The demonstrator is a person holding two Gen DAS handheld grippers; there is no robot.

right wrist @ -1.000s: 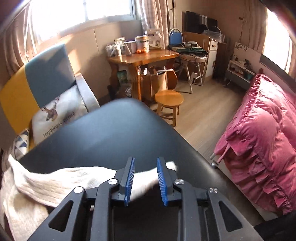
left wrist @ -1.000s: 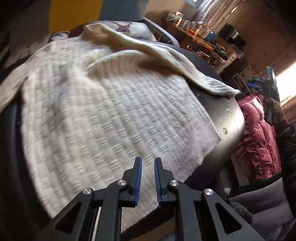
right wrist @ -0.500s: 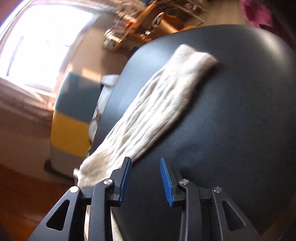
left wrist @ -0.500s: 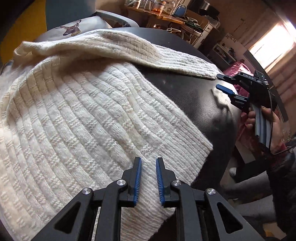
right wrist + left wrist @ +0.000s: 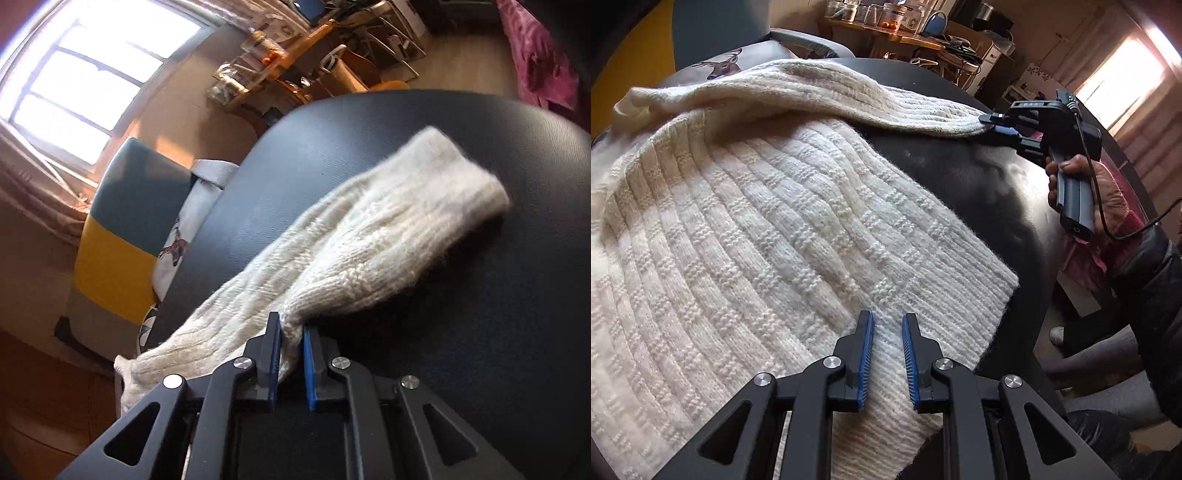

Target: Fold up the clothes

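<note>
One wide black table (image 5: 997, 192) fills most of both views, its padded dark surface bare on the side nearest the person. Spread across it lies a cream knitted sweater (image 5: 757, 229), textured in ribs and small blocks, its body flat and its ribbed hem running to the table's near edge. A long sleeve (image 5: 849, 99) stretches away from the body across the dark surface, lying apart from the hem with bare table between them.

Behind the table stands a chair with a blue and yellow back (image 5: 125, 229), and on it a pale cushion printed with a deer (image 5: 720, 66). Farther off, a wooden desk (image 5: 886, 33) carries jars and tins, and a crimson ruffled cover (image 5: 535, 62) shows at the far side.

From the left wrist view, a hand (image 5: 1086, 195) in a dark sleeve holds the right gripper (image 5: 991, 123) at the cuff of the sleeve. In its own view the right gripper (image 5: 291, 332) has its blue pads drawn nearly together on a bunched fold of the cuff, which stands pinched up between them.

Smallest in play, the left gripper (image 5: 887, 321) hovers over the hem, its blue pads (image 5: 867, 354) set a narrow gap apart with nothing held, knit showing between them.
</note>
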